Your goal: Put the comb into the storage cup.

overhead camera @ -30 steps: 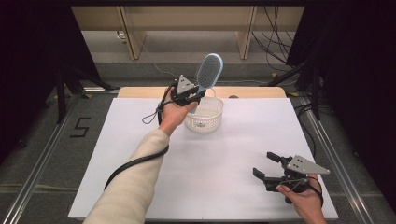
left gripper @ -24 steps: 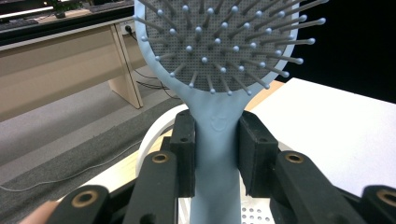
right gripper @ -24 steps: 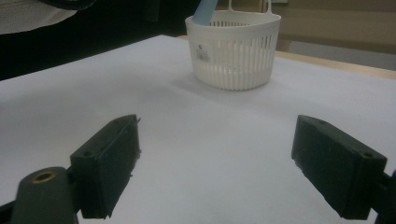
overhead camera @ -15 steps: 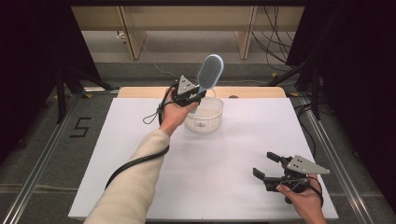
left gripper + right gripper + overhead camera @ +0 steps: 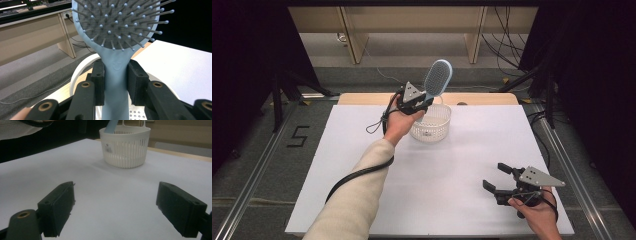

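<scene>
A light blue hairbrush [image 5: 438,78] with a grey bristle pad stands upright over a white slotted basket [image 5: 432,125] at the far middle of the table. My left gripper [image 5: 426,99] is shut on its handle; in the left gripper view both pads [image 5: 98,82] press the handle [image 5: 116,75], and the bristled head [image 5: 120,22] rises above them. The handle's lower end dips into the basket [image 5: 126,147]. My right gripper [image 5: 498,178] rests near the table's front right, open, with nothing between its pads [image 5: 58,207] but bare white table.
The white table [image 5: 452,165] has a wooden strip [image 5: 482,98] along its far edge. Metal rails [image 5: 257,170] run along both sides on the floor. A desk [image 5: 30,37] and cables stand beyond the far edge. My left forearm [image 5: 357,195] crosses the table's left half.
</scene>
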Action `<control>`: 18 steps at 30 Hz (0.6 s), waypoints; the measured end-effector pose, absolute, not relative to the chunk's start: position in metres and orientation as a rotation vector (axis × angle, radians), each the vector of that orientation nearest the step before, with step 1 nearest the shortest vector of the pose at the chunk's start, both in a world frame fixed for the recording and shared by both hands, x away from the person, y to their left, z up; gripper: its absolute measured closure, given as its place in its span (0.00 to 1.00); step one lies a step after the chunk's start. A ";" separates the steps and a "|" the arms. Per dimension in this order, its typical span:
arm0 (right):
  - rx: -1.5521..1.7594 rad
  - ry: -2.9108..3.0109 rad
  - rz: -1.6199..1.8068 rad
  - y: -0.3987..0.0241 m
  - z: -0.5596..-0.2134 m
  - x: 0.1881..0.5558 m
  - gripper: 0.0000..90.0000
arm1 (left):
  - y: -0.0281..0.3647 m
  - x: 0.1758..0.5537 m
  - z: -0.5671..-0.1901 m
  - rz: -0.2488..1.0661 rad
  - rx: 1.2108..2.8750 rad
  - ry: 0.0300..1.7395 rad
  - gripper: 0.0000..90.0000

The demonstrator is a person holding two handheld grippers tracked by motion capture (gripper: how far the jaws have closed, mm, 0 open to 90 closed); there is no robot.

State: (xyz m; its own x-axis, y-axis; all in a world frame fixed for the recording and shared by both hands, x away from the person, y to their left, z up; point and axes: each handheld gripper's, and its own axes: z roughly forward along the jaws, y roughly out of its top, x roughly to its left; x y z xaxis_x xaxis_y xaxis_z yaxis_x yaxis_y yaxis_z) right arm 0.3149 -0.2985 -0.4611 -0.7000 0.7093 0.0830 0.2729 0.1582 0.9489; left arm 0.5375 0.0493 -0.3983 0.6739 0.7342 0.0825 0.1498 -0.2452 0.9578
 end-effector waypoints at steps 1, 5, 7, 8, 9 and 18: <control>0.934 2.060 1.557 -0.299 -0.461 0.315 0.18 | 0.049 0.538 -0.398 0.647 1.764 0.710 0.78; 0.934 2.061 1.557 -0.299 -0.461 0.315 0.18 | 0.049 0.538 -0.399 0.645 1.766 0.709 0.77; 0.932 2.062 1.557 -0.299 -0.461 0.315 0.18 | 0.049 0.538 -0.400 0.648 1.767 0.708 0.78; 0.933 2.062 1.556 -0.299 -0.461 0.315 0.18 | 0.049 0.538 -0.401 0.649 1.768 0.707 0.78; 0.932 2.062 1.556 -0.299 -0.461 0.315 0.18 | 0.049 0.538 -0.401 0.647 1.767 0.707 0.77; 0.933 2.063 1.557 -0.298 -0.462 0.315 0.18 | 0.048 0.538 -0.406 0.648 1.777 0.709 0.77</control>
